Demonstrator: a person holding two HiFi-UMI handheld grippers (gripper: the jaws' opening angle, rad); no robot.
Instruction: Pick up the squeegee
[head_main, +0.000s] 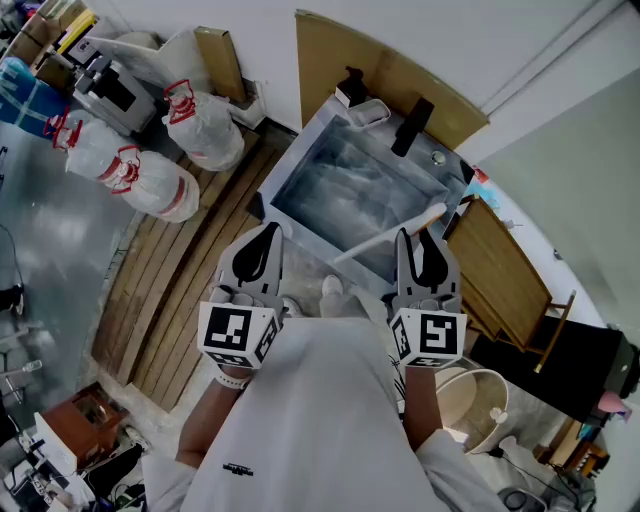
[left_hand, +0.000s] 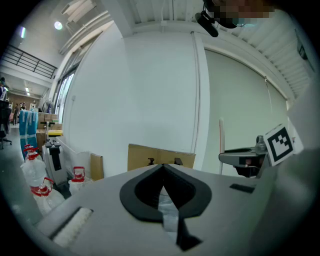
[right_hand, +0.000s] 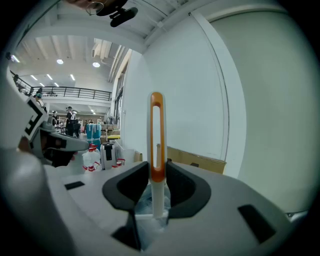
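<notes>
The squeegee (head_main: 390, 235) is a white-handled tool, held slanting above the steel sink (head_main: 300, 172) in the head view. My right gripper (head_main: 418, 238) is shut on its handle. In the right gripper view the handle (right_hand: 156, 130) stands upright between the black jaws of that gripper (right_hand: 157, 167), and its orange loop rises above them. The blade end is hidden below the jaws. My left gripper (head_main: 268, 232) hovers level beside it, over the sink's near left edge. Its jaws (left_hand: 163, 166) meet at the tips with nothing between them. The left gripper view also catches the right gripper (left_hand: 240, 159) and the handle (left_hand: 220, 140).
A black faucet (head_main: 412, 125) and a soap dispenser (head_main: 350, 88) sit at the sink's far rim. Several water jugs with red caps (head_main: 205, 130) stand on the wooden slats (head_main: 190, 290) to the left. Right of the sink are a wooden unit (head_main: 500, 270) and a pale bucket (head_main: 480, 400).
</notes>
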